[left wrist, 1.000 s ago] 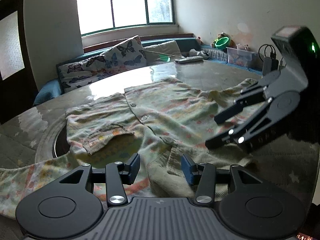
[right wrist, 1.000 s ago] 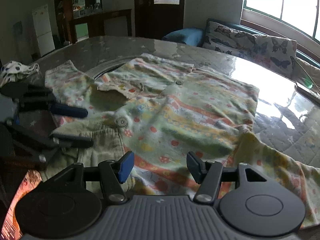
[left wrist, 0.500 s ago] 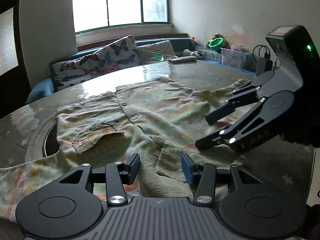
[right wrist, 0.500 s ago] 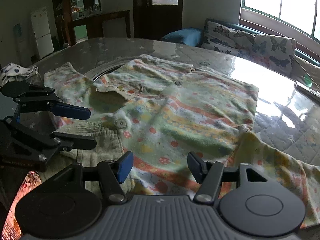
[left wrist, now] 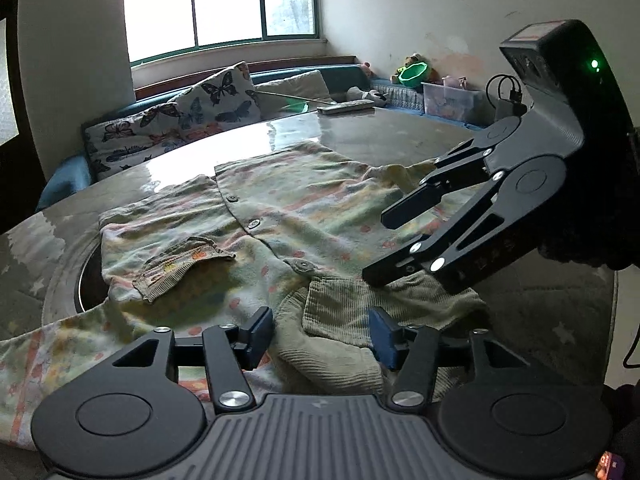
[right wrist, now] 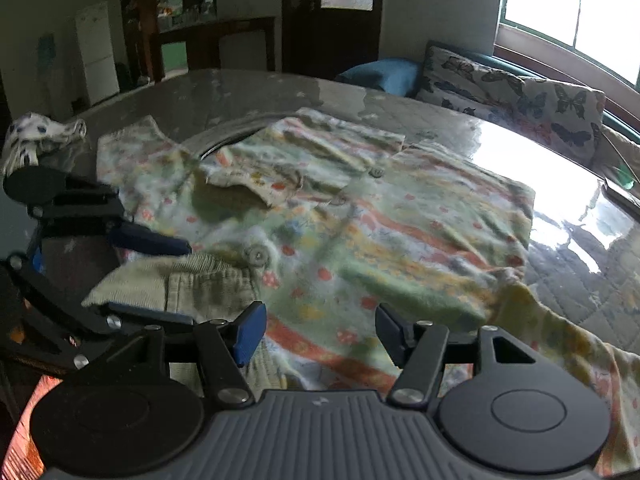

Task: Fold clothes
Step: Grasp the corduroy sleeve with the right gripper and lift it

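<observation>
A floral shirt [left wrist: 280,216] lies spread, buttons up, on a glossy round table [left wrist: 400,132]. Its ribbed green collar [left wrist: 352,312] is bunched at the near edge, at 6 o'clock in the left wrist view, and a small pocket flap [left wrist: 180,260] stands turned up at 9 o'clock of the middle. One sleeve [right wrist: 568,344] trails off toward 4 o'clock in the right wrist view.

The left gripper [left wrist: 320,338] hangs low over the collar with its jaws opening; the ribbed cloth lies between the blue pads [left wrist: 258,334] but they do not press on it. The same tool shows at 9 o'clock in the right wrist view [right wrist: 168,280], its fingers astride the collar's edge.

The right gripper [right wrist: 320,332] stands open above the shirt's striped front, just beside the collar, with cloth under the gap and nothing pinched. From the left camera it enters at 3 o'clock [left wrist: 376,248], its lower fingertip down at the collar; whether it touches I cannot tell.

A button [right wrist: 256,256] sits just beyond the collar. A spotted cloth [right wrist: 36,136] lies at the table's rim at 10 o'clock in the right wrist view, well apart from the shirt. Butterfly cushions [left wrist: 180,120] line a bench under the window [left wrist: 220,4] beyond the table.
</observation>
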Tool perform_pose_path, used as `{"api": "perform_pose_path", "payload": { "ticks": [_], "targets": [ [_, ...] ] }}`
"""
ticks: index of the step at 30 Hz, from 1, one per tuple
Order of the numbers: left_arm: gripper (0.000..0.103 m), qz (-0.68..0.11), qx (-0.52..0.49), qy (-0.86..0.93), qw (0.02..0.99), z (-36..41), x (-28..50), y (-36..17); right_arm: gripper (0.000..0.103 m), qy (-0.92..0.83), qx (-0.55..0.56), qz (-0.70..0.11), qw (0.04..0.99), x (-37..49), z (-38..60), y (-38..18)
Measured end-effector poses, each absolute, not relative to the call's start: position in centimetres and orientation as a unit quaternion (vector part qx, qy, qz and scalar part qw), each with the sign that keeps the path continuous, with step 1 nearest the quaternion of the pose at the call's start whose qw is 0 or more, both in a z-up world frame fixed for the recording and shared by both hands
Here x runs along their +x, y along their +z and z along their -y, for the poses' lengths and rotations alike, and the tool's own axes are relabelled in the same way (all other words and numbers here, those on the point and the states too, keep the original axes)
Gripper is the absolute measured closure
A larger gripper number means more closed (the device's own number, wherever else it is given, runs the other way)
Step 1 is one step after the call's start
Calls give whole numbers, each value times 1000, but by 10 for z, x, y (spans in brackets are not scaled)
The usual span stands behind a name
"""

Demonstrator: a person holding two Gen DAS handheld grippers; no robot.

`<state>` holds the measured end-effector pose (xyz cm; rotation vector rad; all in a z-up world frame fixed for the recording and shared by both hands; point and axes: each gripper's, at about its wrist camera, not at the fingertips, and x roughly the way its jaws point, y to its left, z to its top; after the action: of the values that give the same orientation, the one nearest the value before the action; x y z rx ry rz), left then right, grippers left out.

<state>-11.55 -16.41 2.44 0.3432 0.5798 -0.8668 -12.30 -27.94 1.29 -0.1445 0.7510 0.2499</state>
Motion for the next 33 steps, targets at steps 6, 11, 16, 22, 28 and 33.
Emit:
{"api": "perform_pose_path", "payload": {
  "ticks": [6, 11, 16, 22, 28, 33],
  "targets": [
    [44, -256, 170, -420, 854, 151, -123, 32, 44, 151, -53, -357, 920, -136, 274, 25],
    [52, -249, 173, -424, 854, 139, -126, 36, 60, 200, -50, -359, 910, -145, 260, 31],
    [52, -238, 159, -426, 858, 127, -128, 44, 65, 240, -69, -369, 895, -149, 235, 25],
    [52, -222, 164, -440, 855, 126, -135, 50, 97, 225, -72, -376, 896, -152, 231, 19],
    [52, -230, 195, -448, 841, 150, -134, 45, 97, 193, -5, -353, 915, -159, 262, 42],
    [72, -275, 221, -447, 822, 173, -123, 31, 97, 176, 24, -337, 925, -160, 279, 57]
  ]
}}
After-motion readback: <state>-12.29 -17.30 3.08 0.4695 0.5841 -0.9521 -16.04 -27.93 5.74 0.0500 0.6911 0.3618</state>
